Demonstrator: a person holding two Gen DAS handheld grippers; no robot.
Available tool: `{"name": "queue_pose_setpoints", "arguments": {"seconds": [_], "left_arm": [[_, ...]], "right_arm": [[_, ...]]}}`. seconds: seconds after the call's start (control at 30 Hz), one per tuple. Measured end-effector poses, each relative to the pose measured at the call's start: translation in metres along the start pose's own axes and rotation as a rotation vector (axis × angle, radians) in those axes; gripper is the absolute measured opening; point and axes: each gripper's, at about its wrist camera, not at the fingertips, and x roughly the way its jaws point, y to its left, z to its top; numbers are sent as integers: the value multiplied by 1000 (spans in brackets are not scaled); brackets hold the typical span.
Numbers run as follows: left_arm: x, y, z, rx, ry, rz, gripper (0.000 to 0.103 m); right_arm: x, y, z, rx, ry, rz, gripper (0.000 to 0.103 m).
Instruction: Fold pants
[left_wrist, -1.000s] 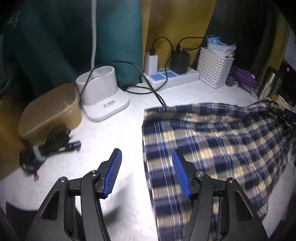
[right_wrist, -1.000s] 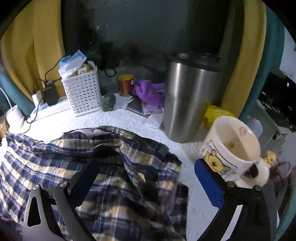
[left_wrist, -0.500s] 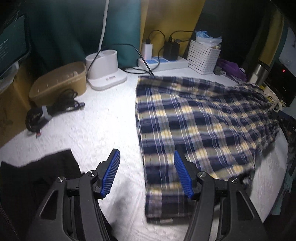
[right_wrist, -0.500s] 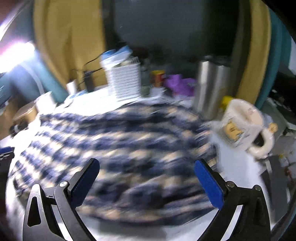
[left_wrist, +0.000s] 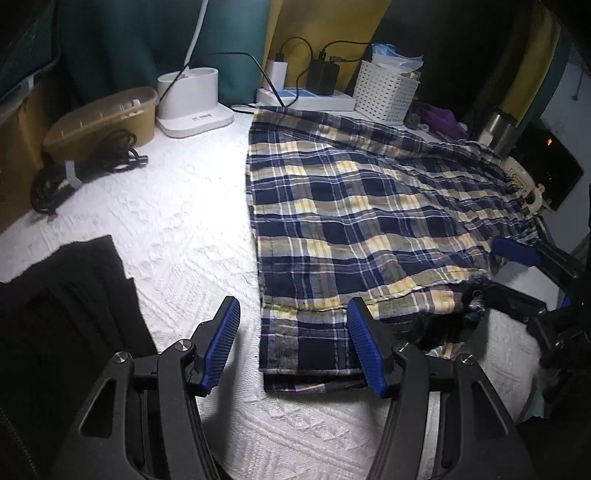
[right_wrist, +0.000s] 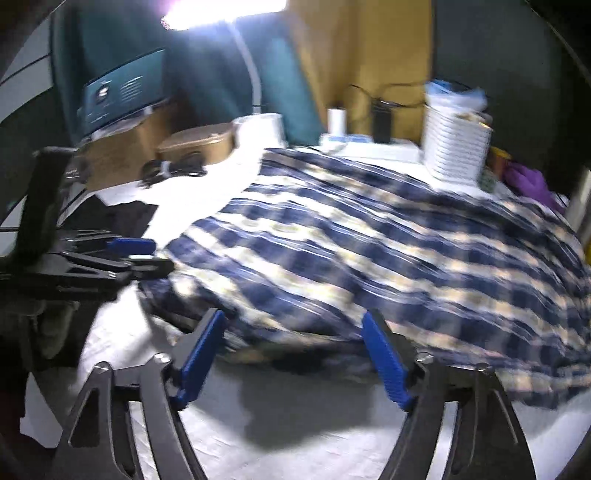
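On white quilted cover (left_wrist: 177, 206): crinkly plaid pants (left_wrist: 354, 206), rect. fold.

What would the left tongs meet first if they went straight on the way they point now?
Most likely the near bottom corner of the plaid pants, which lies between the open left tongs. Its side edge runs there, so the left tip may touch the white tablecloth instead.

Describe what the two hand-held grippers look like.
Both match. The left hand-held gripper has two black plastic fingers with triangular cut-outs, silver screws at the joints and ribbed blue pads. The right hand-held gripper is built the same. No cables, markings or sleeves show.
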Motion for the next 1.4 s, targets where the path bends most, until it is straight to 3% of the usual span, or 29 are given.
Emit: {"name": "queue_pose_setpoints", "arguments": {"seconds": [0.07, 0.1, 0.13, 0.17, 0.2, 0.27, 0.33, 0.5, 0.7, 0.77, 0.83, 0.87, 0.9, 1.03, 1.07, 1.17, 1.4], "left_arm": [[2, 0, -1, 1, -4, -16, 60], [3, 0, -2, 2, -12, -21, 55], [4, 0, -3, 6, -19, -24, 48], [5, -1, -3, 10, -18, -22, 35], [6, -1, -3, 15, -20, -12, 24], [5, -2, -4, 30, -31, -13, 8], [0, -4, -4, 44, -42, -20, 7], [-12, -8, -7, 73, -50, -11, 3], [-5, -1, -17, 67, -4, 33, 3], [-8, 0, -17, 50, -2, 43, 4], [-13, 5, -15, 25, -8, 49, 5], [-15, 6, -15, 19, -9, 55, 5], [-18, 6, -13, 17, -11, 83, 5], [-27, 9, -7, 4, -33, 120, 5], [-28, 8, -5, 1, -38, 120, 11], [-28, 2, 3, 2, -56, 125, 53], [-9, -17, 19, 28, -25, 131, 54]], "right_arm": [[9, 6, 2, -25, 13, 29, 54], [16, 7, 2, -35, 30, 41, 51], [20, 8, 1, -41, 44, 45, 51], [24, 11, -1, -46, 57, 50, 49], [27, 13, -3, -51, 62, 64, 36], [30, 15, -7, -53, 73, 66, 21], [29, 14, -11, -53, 78, 64, 11], [24, 11, -23, -52, 92, 64, 11], [19, 16, -29, -81, 71, 19, 11], [16, 15, -31, -83, 72, 16, 17], [10, 10, -33, -57, 68, 29, 43], [5, 5, -34, -41, 63, 35, 78], [-1, 1, -35, -32, 53, 27, 102], [-21, -23, -37, 21, 35, -18, 103], [-26, -32, -38, 46, 31, -36, 103], [-38, -60, -43, 117, 16, -80, 103], [-70, -151, -67, 380, -10, -198, 103]]}}
